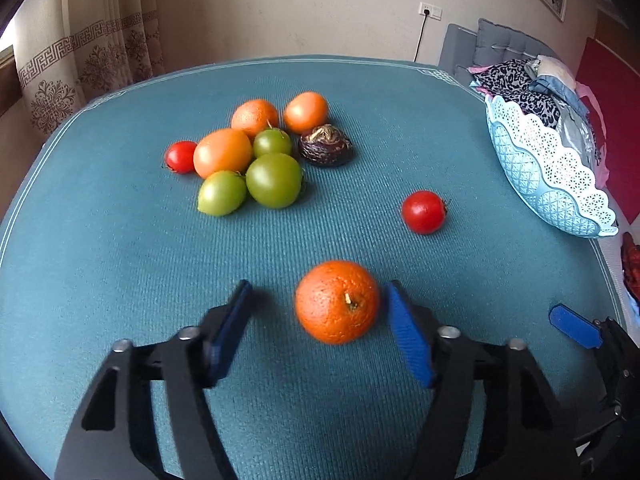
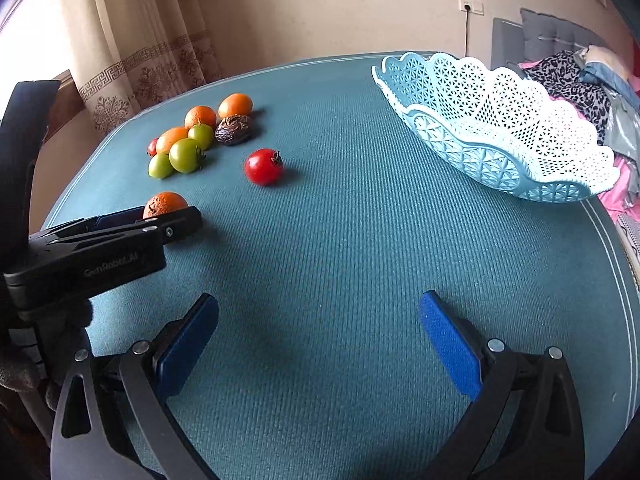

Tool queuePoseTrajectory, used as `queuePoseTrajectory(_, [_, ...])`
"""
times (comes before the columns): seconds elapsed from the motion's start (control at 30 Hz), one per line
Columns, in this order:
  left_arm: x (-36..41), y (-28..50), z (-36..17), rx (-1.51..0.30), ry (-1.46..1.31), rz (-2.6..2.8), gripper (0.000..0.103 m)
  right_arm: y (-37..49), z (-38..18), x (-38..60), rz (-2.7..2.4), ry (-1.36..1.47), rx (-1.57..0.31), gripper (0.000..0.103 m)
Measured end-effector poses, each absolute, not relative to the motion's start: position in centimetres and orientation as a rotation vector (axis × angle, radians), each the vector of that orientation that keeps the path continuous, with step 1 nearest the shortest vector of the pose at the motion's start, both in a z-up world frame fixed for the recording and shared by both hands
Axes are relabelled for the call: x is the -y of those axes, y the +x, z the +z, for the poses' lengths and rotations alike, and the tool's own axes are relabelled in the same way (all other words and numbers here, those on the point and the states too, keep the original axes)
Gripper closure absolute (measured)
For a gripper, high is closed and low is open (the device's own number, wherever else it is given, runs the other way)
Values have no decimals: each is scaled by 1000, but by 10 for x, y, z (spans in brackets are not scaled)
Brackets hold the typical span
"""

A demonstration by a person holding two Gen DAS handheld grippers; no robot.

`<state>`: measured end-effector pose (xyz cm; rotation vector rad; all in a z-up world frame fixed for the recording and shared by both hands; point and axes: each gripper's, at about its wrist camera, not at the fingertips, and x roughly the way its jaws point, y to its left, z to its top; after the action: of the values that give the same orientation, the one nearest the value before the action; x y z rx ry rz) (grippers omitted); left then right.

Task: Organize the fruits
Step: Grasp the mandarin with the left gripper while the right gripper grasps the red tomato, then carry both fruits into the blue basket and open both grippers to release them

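An orange (image 1: 337, 301) lies on the teal table between the open fingers of my left gripper (image 1: 318, 300), close to the right pad and apart from the left one. The same orange (image 2: 165, 203) shows half hidden behind the left gripper in the right wrist view. A lone red tomato (image 1: 423, 211) (image 2: 263, 167) lies further on. A pile of oranges, green tomatoes, a small red tomato and a dark purple fruit (image 1: 325, 145) sits beyond (image 1: 256, 152) (image 2: 196, 140). My right gripper (image 2: 318, 312) is open and empty over bare cloth.
A light blue lattice basket (image 2: 500, 148) (image 1: 548, 172) stands empty at the table's right side. Beyond it are a grey sofa and a heap of clothes (image 1: 532, 80). Curtains (image 1: 72, 60) hang at the far left.
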<state>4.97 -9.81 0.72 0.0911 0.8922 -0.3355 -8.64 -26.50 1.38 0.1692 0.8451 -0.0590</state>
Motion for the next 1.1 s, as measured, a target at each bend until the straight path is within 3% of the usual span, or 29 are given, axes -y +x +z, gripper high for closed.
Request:
queuePoseTrajectory(0.1, [91, 48, 11, -887, 35, -390, 63, -84, 15, 264, -52, 158, -853, 7])
queuePoseTrajectory(0.17, [84, 46, 15, -864, 38, -363, 63, -79, 17, 260, -29, 139, -864, 17])
queuePoseTrajectory(0.4, [54, 35, 23, -804, 25, -274, 63, -46, 36, 247, 28, 100, -847, 29])
queuePoseTrajectory(0.9, [39, 31, 14, -814, 11, -266, 63, 24, 26, 233, 46, 84, -865, 72])
queuePoseTrajectory(1.1, [41, 32, 15, -817, 15, -259, 63, 15, 38, 233, 42, 84, -824, 74])
